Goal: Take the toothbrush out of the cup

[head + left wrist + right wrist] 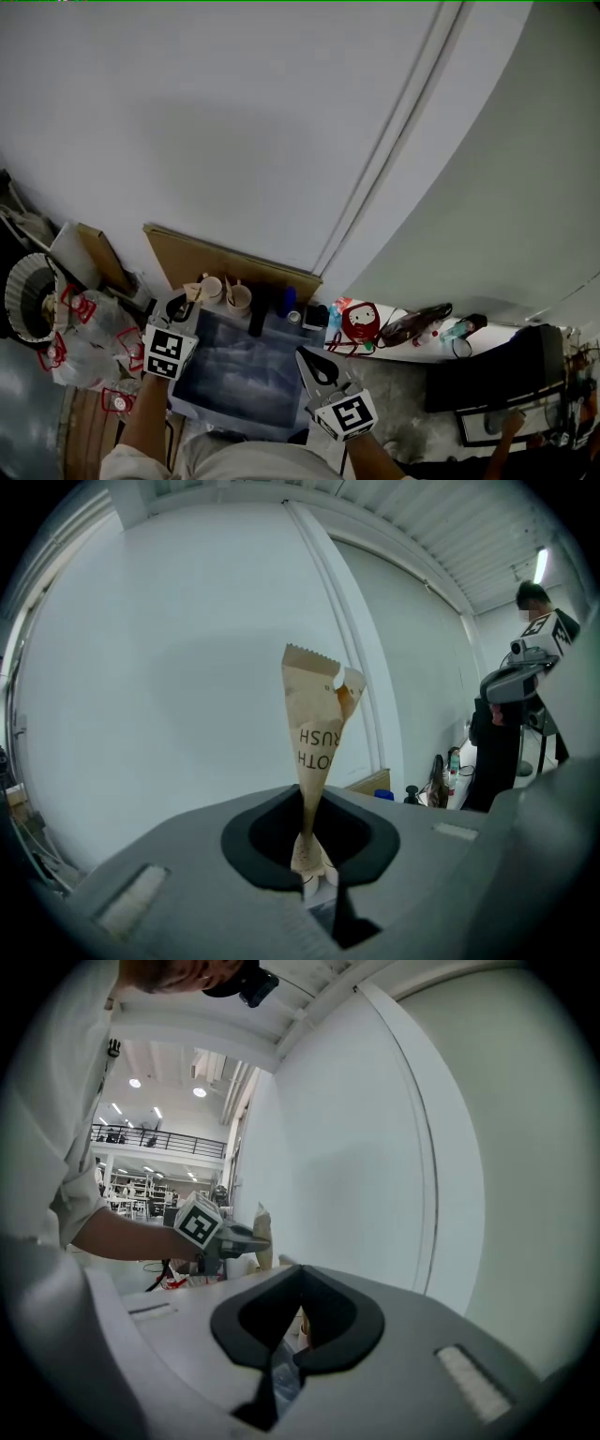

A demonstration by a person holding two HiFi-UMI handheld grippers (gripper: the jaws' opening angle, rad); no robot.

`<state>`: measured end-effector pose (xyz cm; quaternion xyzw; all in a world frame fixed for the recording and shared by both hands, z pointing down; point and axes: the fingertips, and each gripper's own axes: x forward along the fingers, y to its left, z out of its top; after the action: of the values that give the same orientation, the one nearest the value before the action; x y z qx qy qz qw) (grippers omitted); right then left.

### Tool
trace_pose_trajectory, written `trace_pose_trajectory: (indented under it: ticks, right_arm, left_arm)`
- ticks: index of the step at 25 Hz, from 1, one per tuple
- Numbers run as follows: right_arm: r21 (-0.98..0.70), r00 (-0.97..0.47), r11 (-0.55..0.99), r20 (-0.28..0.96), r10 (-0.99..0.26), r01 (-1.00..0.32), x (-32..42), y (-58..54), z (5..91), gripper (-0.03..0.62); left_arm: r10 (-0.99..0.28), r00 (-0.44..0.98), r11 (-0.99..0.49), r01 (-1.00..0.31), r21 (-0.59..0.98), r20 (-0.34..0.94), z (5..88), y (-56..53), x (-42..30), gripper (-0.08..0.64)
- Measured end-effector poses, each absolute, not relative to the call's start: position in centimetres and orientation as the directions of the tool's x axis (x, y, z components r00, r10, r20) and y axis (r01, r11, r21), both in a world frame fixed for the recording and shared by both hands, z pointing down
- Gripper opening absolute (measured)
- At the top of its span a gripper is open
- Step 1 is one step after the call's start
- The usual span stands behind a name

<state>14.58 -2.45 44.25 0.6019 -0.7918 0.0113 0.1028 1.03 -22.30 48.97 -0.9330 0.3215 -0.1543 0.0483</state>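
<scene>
A broad white wall (234,112) fills the background, with a table under a blue-grey cloth (234,375) set against it below.

At the far left, bags with red handles (89,328) are piled beside the table.

Next, at the table's far left corner, the left gripper (185,305) is seen. Its jaws are pressed nearly together on the narrow lower end of the toothbrush (314,733), which is sealed in a brown paper wrapper. The toothbrush's long axis is held roughly upright, rising from the jaws, with only a short stub showing below them.

Just to the right, two pale cups (212,287) (240,298) stand at the table's far edge. The toothbrush is beside the nearer-left cup, and no cup rim is seen around it in the left gripper view, so it is judged to be out of the cup already.

Further right and nearer, the right gripper (314,364) is held over the cloth, well apart from the cups. Its jaws are fully closed with nothing between them.

At the far right, a red object (361,323) and bottles lie on a white ledge.

The left hand alone has the toothbrush, so any coming move is judged to rest with it: carrying the upright wrapper away from the cups.
</scene>
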Motion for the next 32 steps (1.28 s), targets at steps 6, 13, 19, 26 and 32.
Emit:
trace_pose_trajectory:
  ticks: [6, 13, 19, 26, 32]
  right_arm:
    - [0.101, -0.278, 0.298, 0.171, -0.945, -0.949, 14.0, -3.1, 44.1, 0.002]
    - [0.100, -0.301, 0.319, 0.164, -0.940, -0.942, 13.5, -3.8, 44.1, 0.002]
    - [0.089, -0.322, 0.340, 0.170, -0.932, -0.936, 13.1, -4.4, 44.5, 0.002]
    - [0.097, -0.348, 0.365, 0.157, -0.924, -0.926, 12.2, -5.3, 44.0, 0.002]
    - [0.090, -0.377, 0.394, 0.157, -0.913, -0.915, 11.3, -6.2, 44.3, 0.002]
  left_arm:
    - [-0.622, 0.744, -0.783, -0.594, -0.187, 0.243, 47.7, -21.0, 0.2, 0.026]
    - [-0.629, 0.745, -0.777, -0.600, -0.188, 0.221, 46.3, -19.3, -0.6, 0.026]
    - [-0.635, 0.745, -0.773, -0.609, -0.179, 0.207, 45.4, -17.9, -1.4, 0.026]
    - [-0.641, 0.740, -0.767, -0.616, -0.177, 0.203, 45.0, -16.2, -2.4, 0.026]
    - [-0.649, 0.735, -0.761, -0.628, -0.166, 0.194, 44.4, -15.3, -3.3, 0.026]
